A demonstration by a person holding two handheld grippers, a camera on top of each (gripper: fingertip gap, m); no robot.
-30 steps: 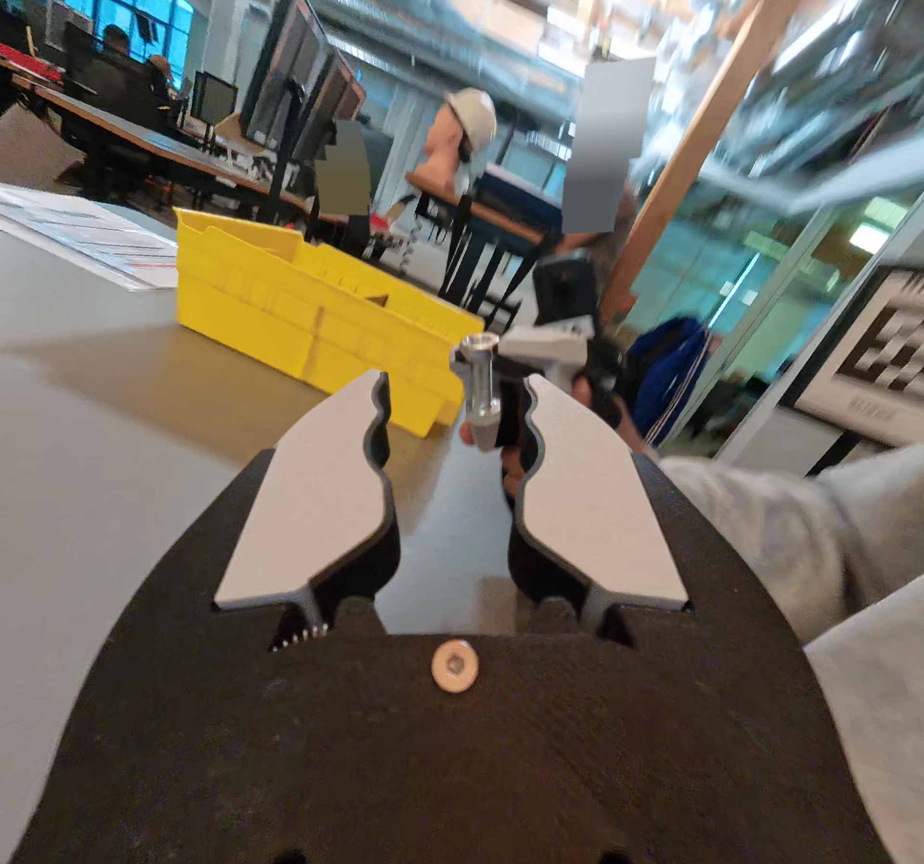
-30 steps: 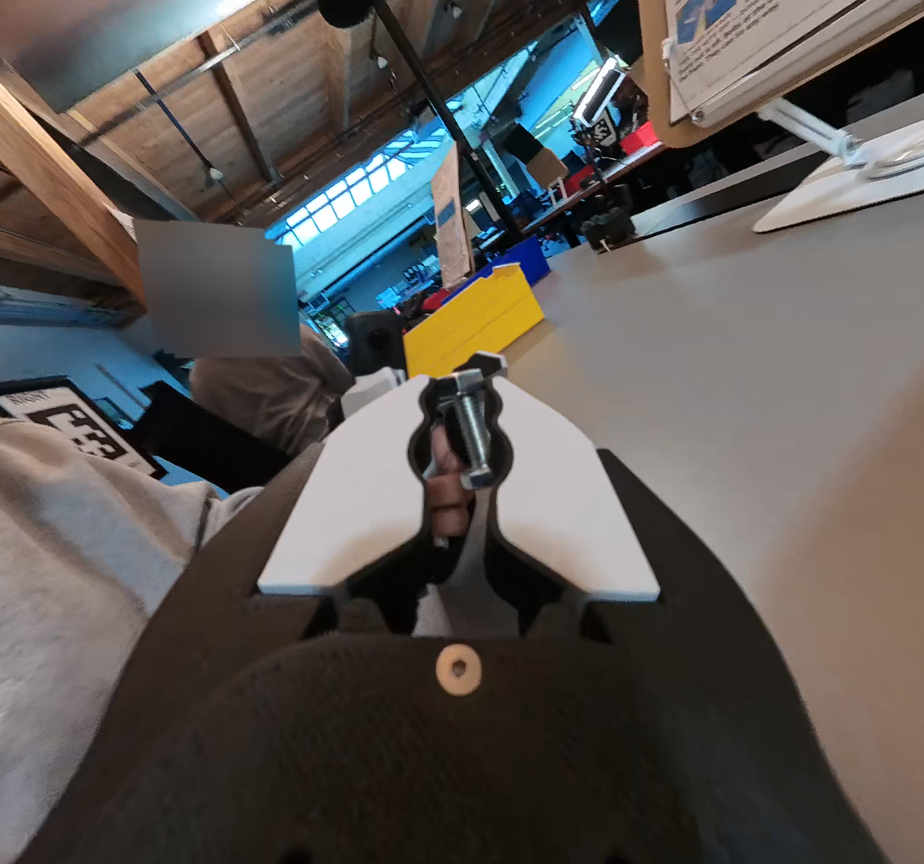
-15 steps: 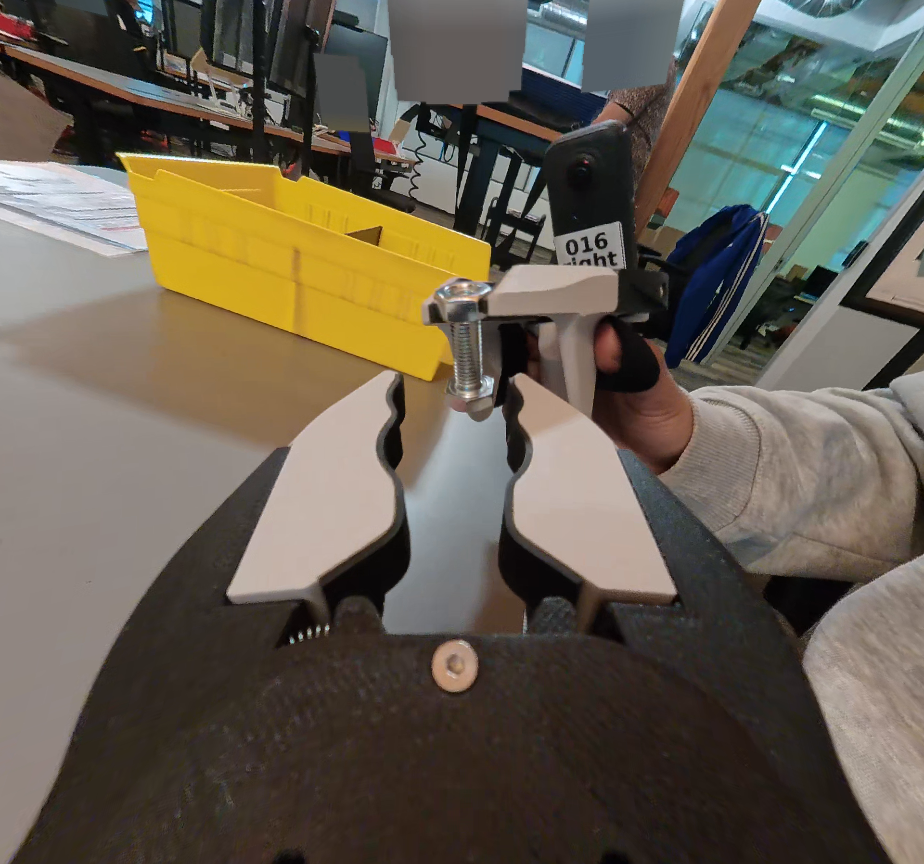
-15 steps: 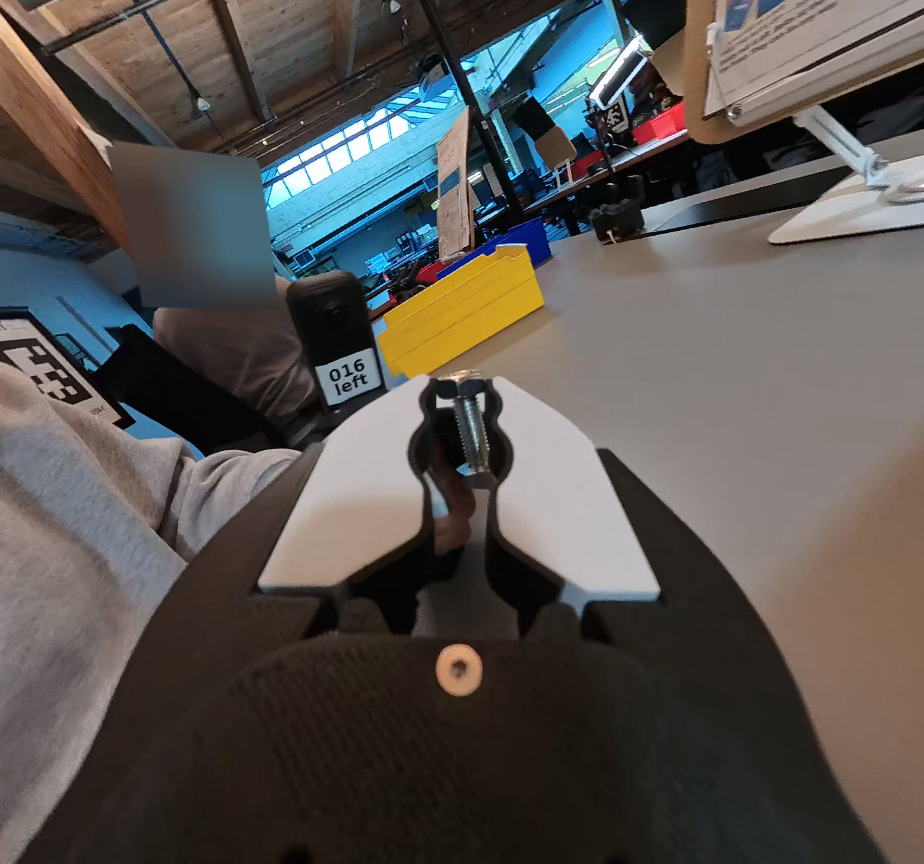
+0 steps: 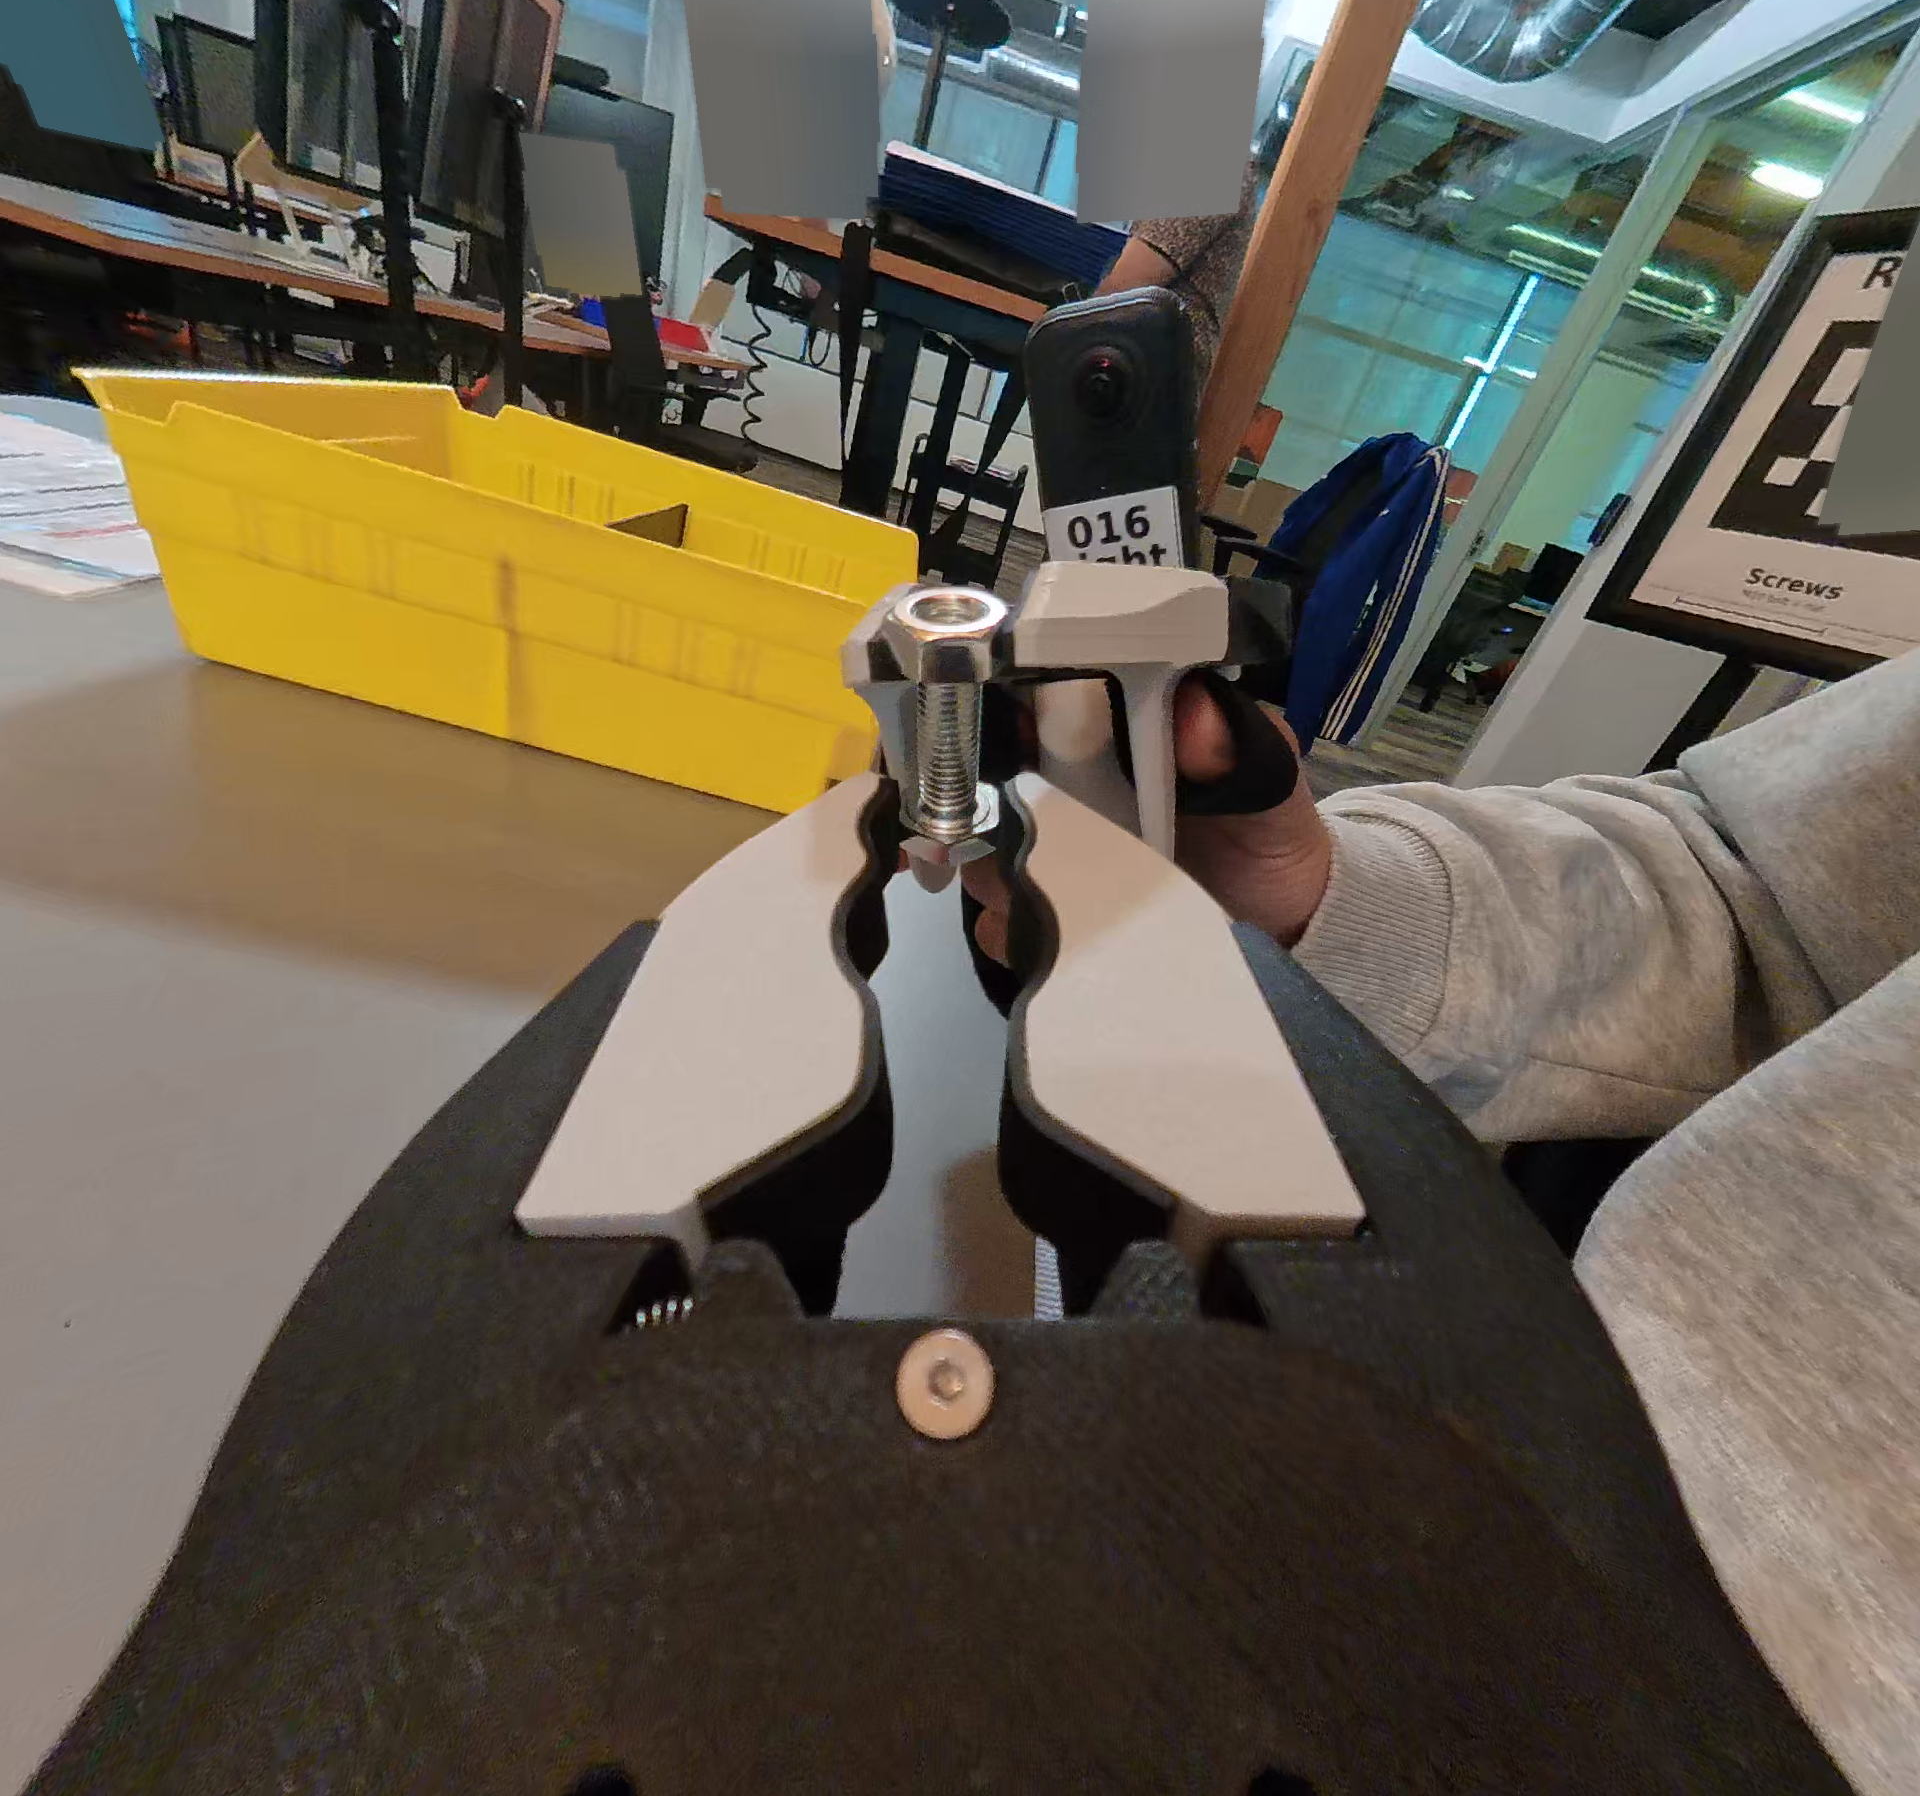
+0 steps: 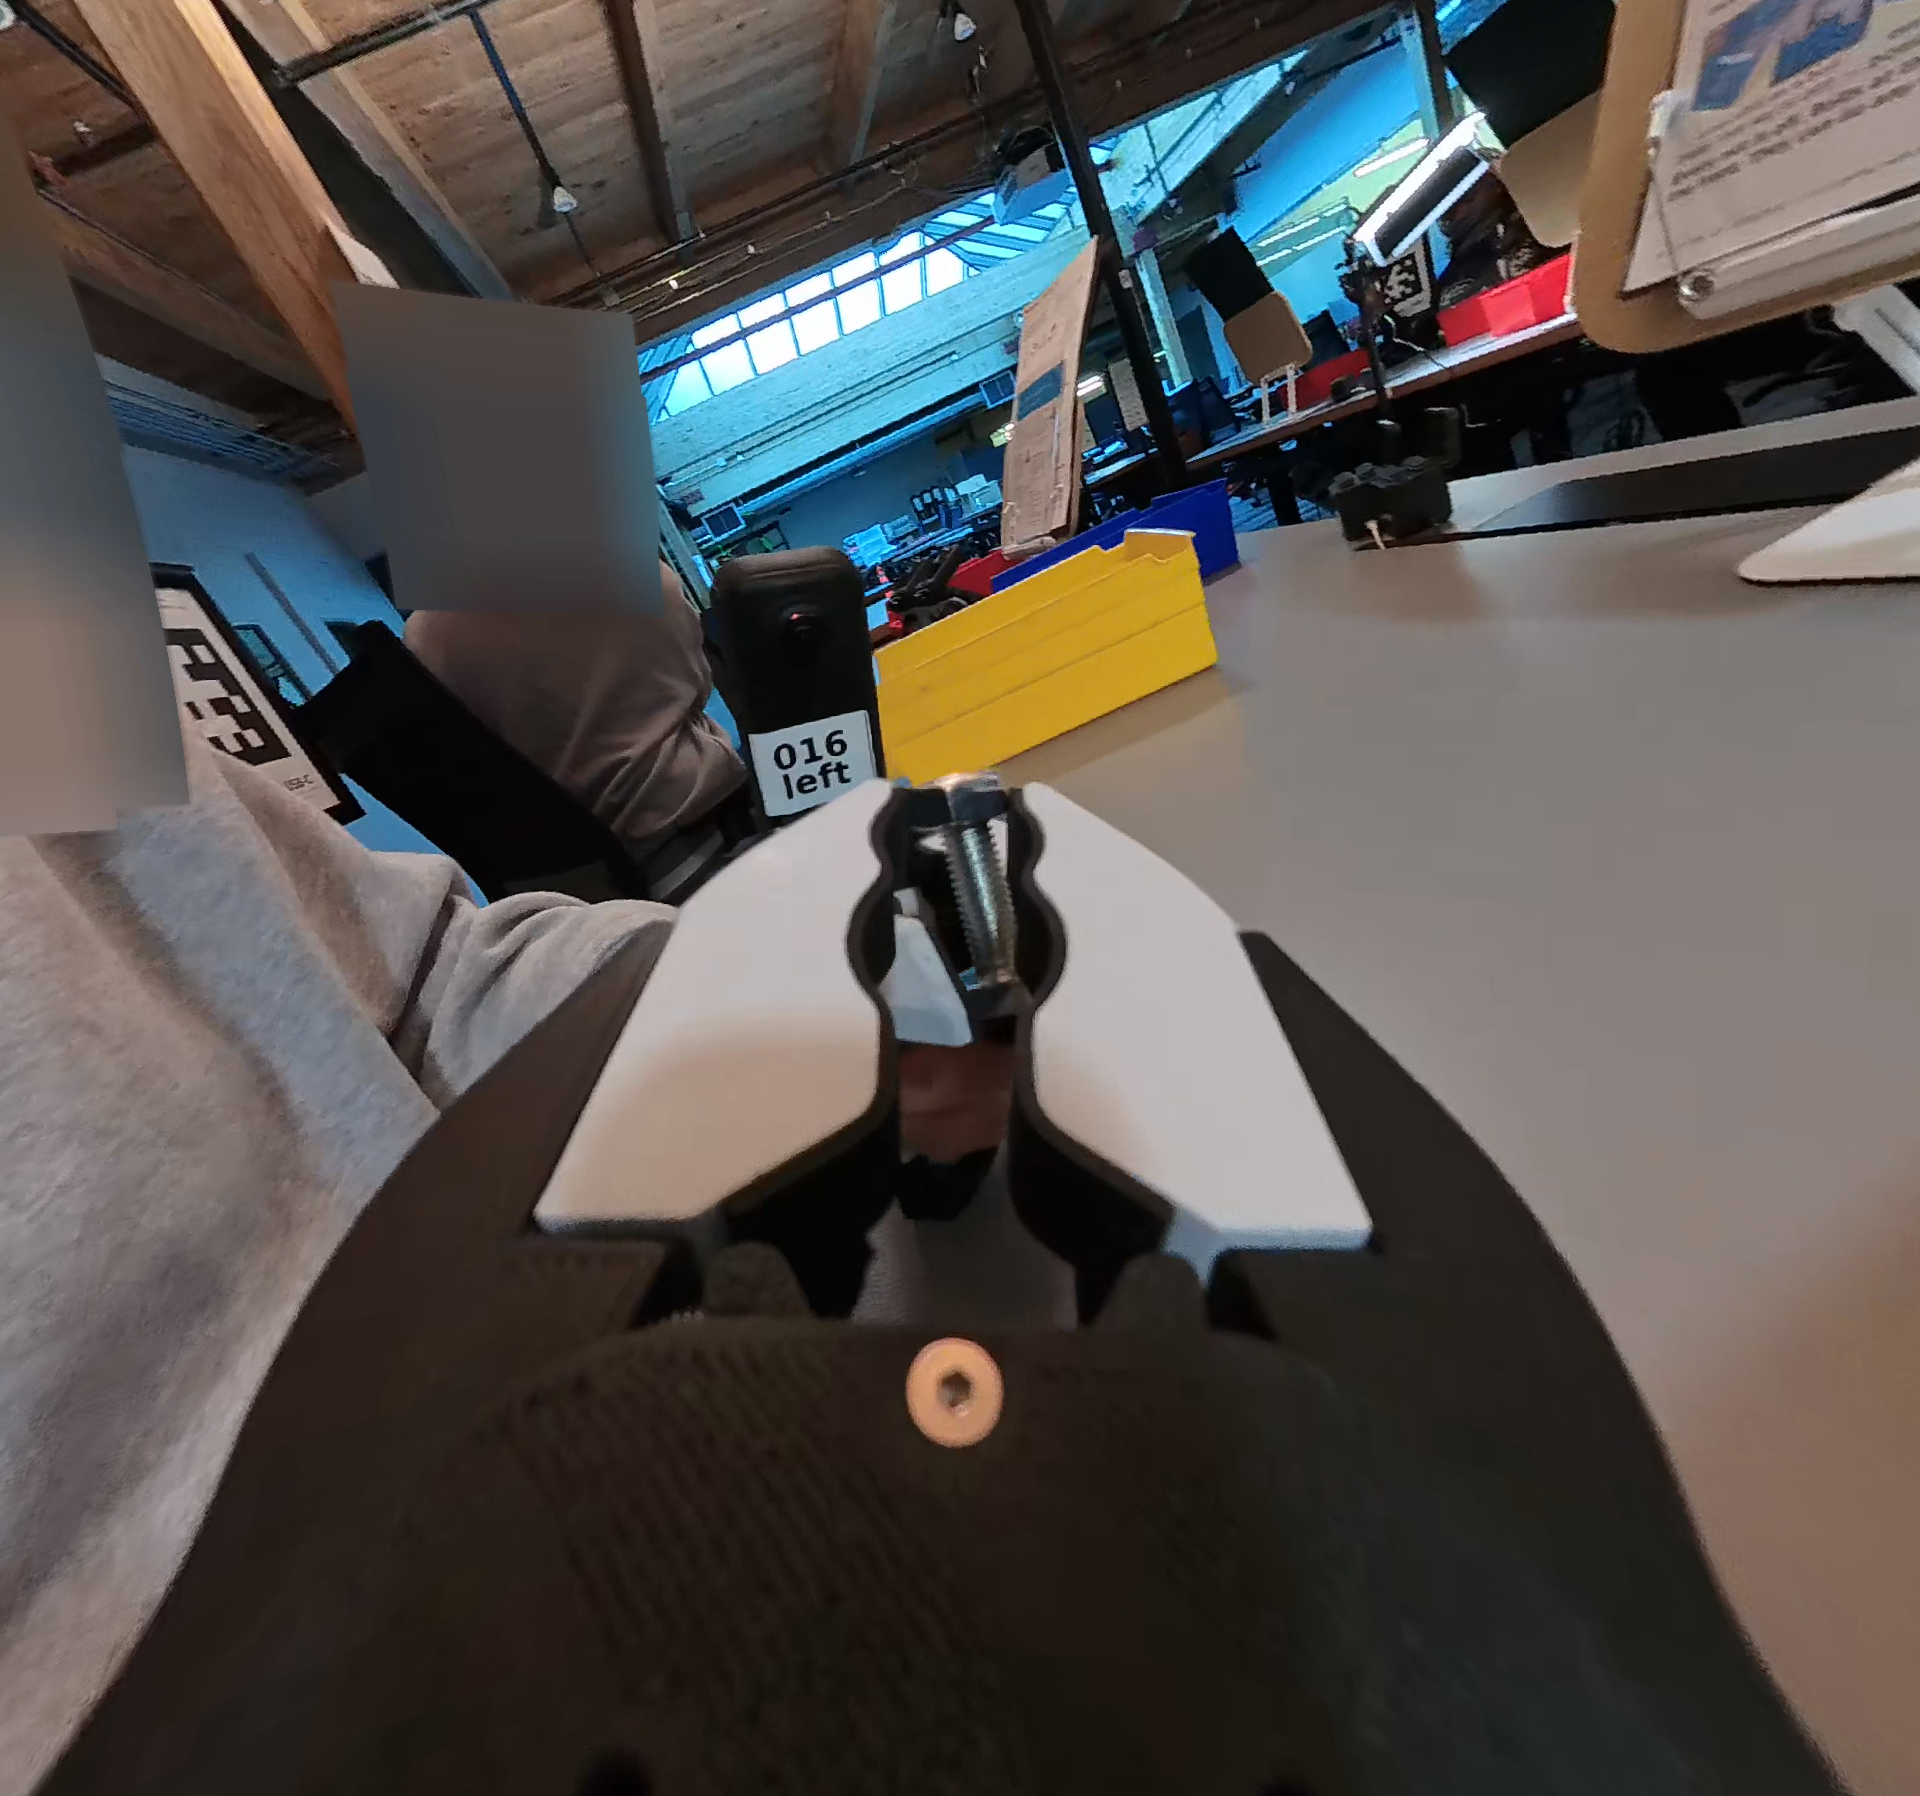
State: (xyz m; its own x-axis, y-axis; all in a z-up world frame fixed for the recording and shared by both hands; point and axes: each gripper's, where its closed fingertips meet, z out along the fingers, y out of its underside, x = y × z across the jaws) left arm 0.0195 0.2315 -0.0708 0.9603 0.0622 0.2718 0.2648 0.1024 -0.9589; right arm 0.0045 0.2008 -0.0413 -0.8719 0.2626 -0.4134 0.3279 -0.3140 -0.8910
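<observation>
A grey table (image 5: 260, 915) fills the lower part of both views. On it lies a long yellow bin (image 5: 468, 583), well apart from the grippers. In the right wrist view a blue bin (image 6: 1195, 510) stands just behind the yellow one. A person in a grey sleeve (image 5: 1558, 915) holds both tools above the table, close to its near edge.

The right gripper (image 6: 961, 796) comes in from the side in the left wrist view, with a hand (image 5: 1247, 842) around its handle and a black camera (image 5: 1107, 416) standing on top of it. Its fingers are drawn narrow and clamp the hexagonal head of a steel bolt (image 5: 940, 738). The bolt hangs upright, head up and thread down, in the air above the table and touching nothing else there.

The left gripper (image 5: 948, 811) points at the bolt from below and in front. Its fingers are also narrow, and the wavy tips stand on both sides of a nut (image 5: 948, 819) that sits on the lower end of the thread. The tips seem to press on the flats of the nut, but the contact is partly hidden by the tips themselves, so this is not fully sure. In the right wrist view one white tip of the left gripper shows between the right fingers, just beside the nut.

So the two grippers meet at the bolt: the right one at the head, the left one at the nut.
</observation>
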